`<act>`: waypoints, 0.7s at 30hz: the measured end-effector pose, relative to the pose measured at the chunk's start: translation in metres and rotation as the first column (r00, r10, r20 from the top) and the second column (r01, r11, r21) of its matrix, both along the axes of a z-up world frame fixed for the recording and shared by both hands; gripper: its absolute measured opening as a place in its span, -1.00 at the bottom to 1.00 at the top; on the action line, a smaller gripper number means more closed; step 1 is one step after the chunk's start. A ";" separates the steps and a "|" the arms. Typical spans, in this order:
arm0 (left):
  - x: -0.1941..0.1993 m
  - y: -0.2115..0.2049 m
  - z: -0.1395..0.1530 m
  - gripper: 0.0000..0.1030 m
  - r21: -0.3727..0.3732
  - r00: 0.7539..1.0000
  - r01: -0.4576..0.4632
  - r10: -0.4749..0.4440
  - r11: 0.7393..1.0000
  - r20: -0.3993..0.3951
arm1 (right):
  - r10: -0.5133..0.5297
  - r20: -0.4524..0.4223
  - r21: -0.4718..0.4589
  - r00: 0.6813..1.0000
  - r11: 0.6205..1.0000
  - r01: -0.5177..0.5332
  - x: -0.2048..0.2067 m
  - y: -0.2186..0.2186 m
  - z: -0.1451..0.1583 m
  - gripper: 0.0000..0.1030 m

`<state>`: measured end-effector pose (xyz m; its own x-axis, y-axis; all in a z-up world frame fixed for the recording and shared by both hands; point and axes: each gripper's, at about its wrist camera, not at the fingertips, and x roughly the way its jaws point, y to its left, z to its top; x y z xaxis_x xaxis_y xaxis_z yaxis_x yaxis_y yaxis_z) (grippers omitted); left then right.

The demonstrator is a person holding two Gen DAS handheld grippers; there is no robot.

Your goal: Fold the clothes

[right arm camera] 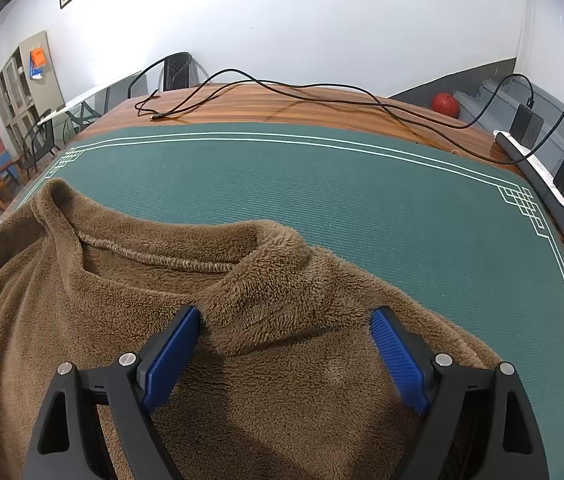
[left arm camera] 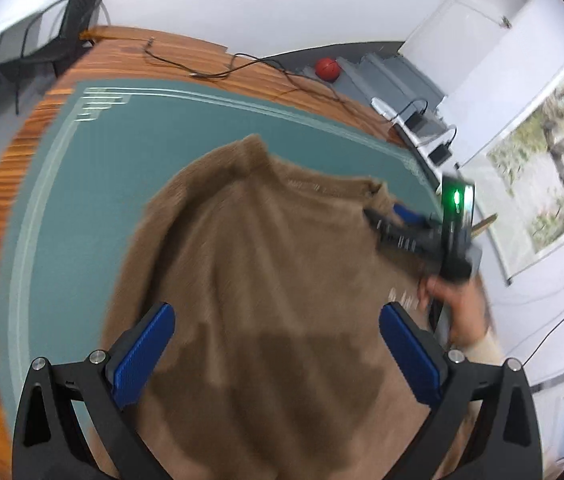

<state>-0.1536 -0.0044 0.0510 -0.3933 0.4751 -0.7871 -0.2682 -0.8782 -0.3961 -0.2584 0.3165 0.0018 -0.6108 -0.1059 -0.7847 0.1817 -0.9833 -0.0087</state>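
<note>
Right wrist view: brown fleece pullover lies flat on the green mat, collar ridge between my right gripper pads, jaws spread wide, nothing pinched; probably set to take the collar for a fold. Left gripper also spread, empty, above the pullover body. Mat covers the wooden worktop; cable beyond.

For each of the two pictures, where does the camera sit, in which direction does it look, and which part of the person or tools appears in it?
Left wrist view: sits on the left gripper, looks down over the brown fleece garment; its open blue fingers, the right gripper and a hand show.
Right wrist view: sits on the right gripper, looks at the garment's collar; only its open fingers show.
Shared: garment, green mat, wooden table, orange ball.
</note>
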 end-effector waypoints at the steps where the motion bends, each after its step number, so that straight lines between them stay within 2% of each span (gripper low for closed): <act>1: 0.011 -0.007 0.000 0.99 -0.021 1.000 -0.004 0.004 1.000 0.000 | 0.000 0.000 -0.002 1.000 1.000 0.000 0.000 0.001 0.000 0.73; 8: 0.068 -0.057 -0.017 0.99 -0.136 0.998 -0.066 0.068 0.988 0.011 | -0.002 -0.003 0.007 1.000 1.000 0.002 0.001 -0.002 0.001 0.74; 14: 0.080 -0.081 -0.050 0.99 -0.196 0.992 -0.111 0.122 0.974 0.042 | -0.006 -0.011 0.022 1.000 1.000 0.007 0.003 -0.003 0.002 0.75; 17: 0.080 -0.085 -0.063 0.99 -0.186 0.992 -0.103 0.116 0.977 0.059 | -0.007 -0.014 0.029 1.000 1.000 0.008 0.004 -0.003 0.002 0.76; 20: 0.080 -0.086 -0.070 0.75 -0.155 0.993 -0.087 0.099 0.984 0.070 | -0.007 -0.010 0.023 1.000 1.000 0.008 0.004 -0.001 0.002 0.76; 21: 0.079 -0.085 -0.071 0.45 -0.143 0.993 -0.078 0.090 0.987 0.078 | -0.007 -0.009 0.020 1.000 1.000 0.007 0.003 -0.001 0.002 0.76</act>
